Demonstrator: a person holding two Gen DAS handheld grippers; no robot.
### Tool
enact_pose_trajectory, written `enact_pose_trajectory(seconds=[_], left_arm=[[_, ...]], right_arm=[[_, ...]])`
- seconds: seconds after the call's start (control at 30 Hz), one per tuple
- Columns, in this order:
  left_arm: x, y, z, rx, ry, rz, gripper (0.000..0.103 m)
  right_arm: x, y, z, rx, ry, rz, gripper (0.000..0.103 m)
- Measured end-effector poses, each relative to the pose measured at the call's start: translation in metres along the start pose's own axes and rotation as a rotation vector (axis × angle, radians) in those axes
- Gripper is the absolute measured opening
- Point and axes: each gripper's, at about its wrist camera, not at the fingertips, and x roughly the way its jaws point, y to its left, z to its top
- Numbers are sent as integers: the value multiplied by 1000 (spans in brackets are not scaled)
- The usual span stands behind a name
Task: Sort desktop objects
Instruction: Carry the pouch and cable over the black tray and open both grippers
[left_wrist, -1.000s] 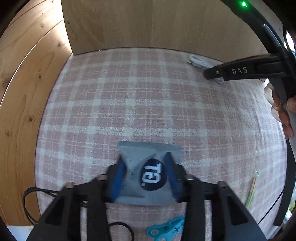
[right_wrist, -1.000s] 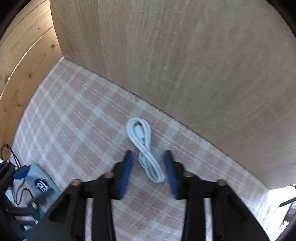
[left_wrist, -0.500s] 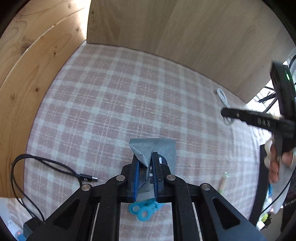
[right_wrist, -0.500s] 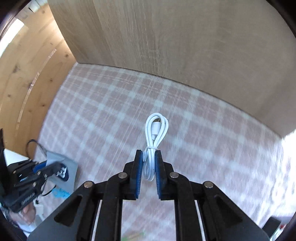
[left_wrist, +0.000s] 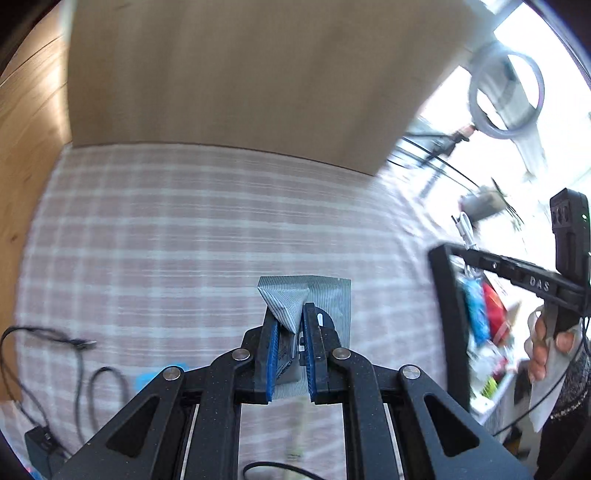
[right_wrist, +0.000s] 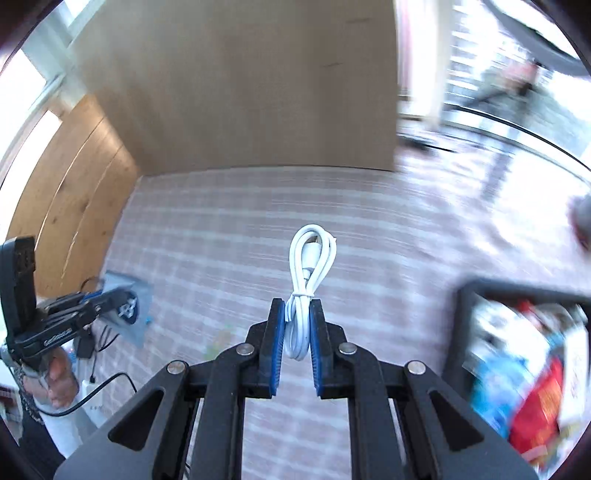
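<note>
1. The black bin (right_wrist: 455, 332) lies to the right; the right gripper (right_wrist: 297, 328), jaws clamped on the bundled white cable (right_wrist: 308, 275) pointing forward, is nearer.
2. The left gripper (left_wrist: 290, 345) pinches the grey packet (left_wrist: 295, 306).
3. Half a second ago, both items sat nearer the checked cloth (left_wrist: 184, 240); no bin was in view.
</note>
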Motion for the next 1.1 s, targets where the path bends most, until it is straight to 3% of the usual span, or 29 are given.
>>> enact_pose_trajectory(seconds=[0.03, 0.17, 0.3, 0.4, 0.63, 0.93, 0.97, 1.07, 1.1], left_arm=[[6, -19, 10, 24, 9, -12, 11], [10, -79, 29, 107, 47, -80, 11], [-1, -130, 30, 175, 53, -132, 11], [7, -174, 35, 193, 51, -170, 11], [40, -257, 54, 193, 76, -224, 11], [99, -344, 67, 278, 128, -217, 12], [102, -350, 66, 291, 127, -212, 16], [110, -362, 66, 314, 133, -207, 54], [109, -365, 65, 329, 130, -208, 55]], right_arm=[[8, 5, -11, 32, -9, -16, 13], [-32, -52, -30, 165, -50, -90, 13], [-59, -103, -43, 257, -71, -136, 13], [-53, -126, -44, 280, -73, -160, 13], [-44, -192, -34, 295, -18, -149, 13], [-28, -227, -38, 292, 34, -92, 14], [-28, -229, -39, 298, 33, -93, 18], [-35, -233, -44, 332, 20, -121, 45], [-40, -235, -47, 344, 2, -122, 46]])
